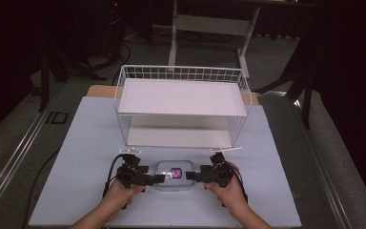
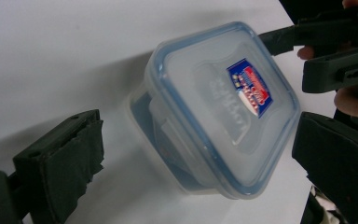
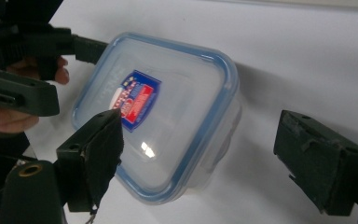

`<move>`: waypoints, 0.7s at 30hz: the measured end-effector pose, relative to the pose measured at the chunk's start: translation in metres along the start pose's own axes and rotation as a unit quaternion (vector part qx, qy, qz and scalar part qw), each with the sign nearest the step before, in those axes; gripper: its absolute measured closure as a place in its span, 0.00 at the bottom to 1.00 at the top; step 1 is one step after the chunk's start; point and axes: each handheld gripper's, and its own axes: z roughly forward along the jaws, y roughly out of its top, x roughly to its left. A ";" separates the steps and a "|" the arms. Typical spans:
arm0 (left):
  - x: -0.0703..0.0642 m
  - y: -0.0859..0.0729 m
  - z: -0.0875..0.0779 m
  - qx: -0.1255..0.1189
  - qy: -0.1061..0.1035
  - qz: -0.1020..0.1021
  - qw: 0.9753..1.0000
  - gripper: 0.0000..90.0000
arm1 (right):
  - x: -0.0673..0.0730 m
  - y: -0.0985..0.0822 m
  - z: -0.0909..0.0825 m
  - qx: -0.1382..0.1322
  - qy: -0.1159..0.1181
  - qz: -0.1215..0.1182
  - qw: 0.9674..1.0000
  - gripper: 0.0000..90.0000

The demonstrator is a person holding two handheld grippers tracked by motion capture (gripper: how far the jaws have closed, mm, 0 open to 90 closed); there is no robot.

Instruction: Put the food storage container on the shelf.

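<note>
1. Hard to read: the box's (image 1: 174, 174) contents. Its walls are clear, and in the left gripper view only a blurred pale shape shows inside. Label (image 2: 250, 87) text is too small to read.
2. Room is dark. A white desk frame (image 1: 209, 28) stands behind, grey floor around.
3. Surface (image 1: 86, 143) is pale blue-white. A white wire rack (image 1: 181, 102) with two shelves stands at the far edge, both shelves bare.
4. The box is lidded, with a blue seal, and sits near the front edge, mid-width, in front of the rack.
5. Left tool (image 1: 158, 178): jaws spread at the box's left end, pads not pressing.
6. Right tool (image 1: 190, 176): jaws spread at its right end, one pad over the lid; contact unclear.
</note>
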 end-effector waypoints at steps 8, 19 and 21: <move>0.004 -0.002 0.004 0.012 0.001 -0.034 0.999 0.18 | -0.006 0.000 0.006 0.016 0.019 0.053 0.998 0.34; -0.001 0.000 0.005 0.021 -0.015 -0.051 0.998 0.44 | -0.005 -0.002 0.009 0.021 0.030 0.092 0.995 0.46; -0.005 0.000 0.005 0.024 -0.008 -0.044 0.999 0.44 | -0.003 -0.002 0.009 0.021 0.028 0.093 0.995 0.45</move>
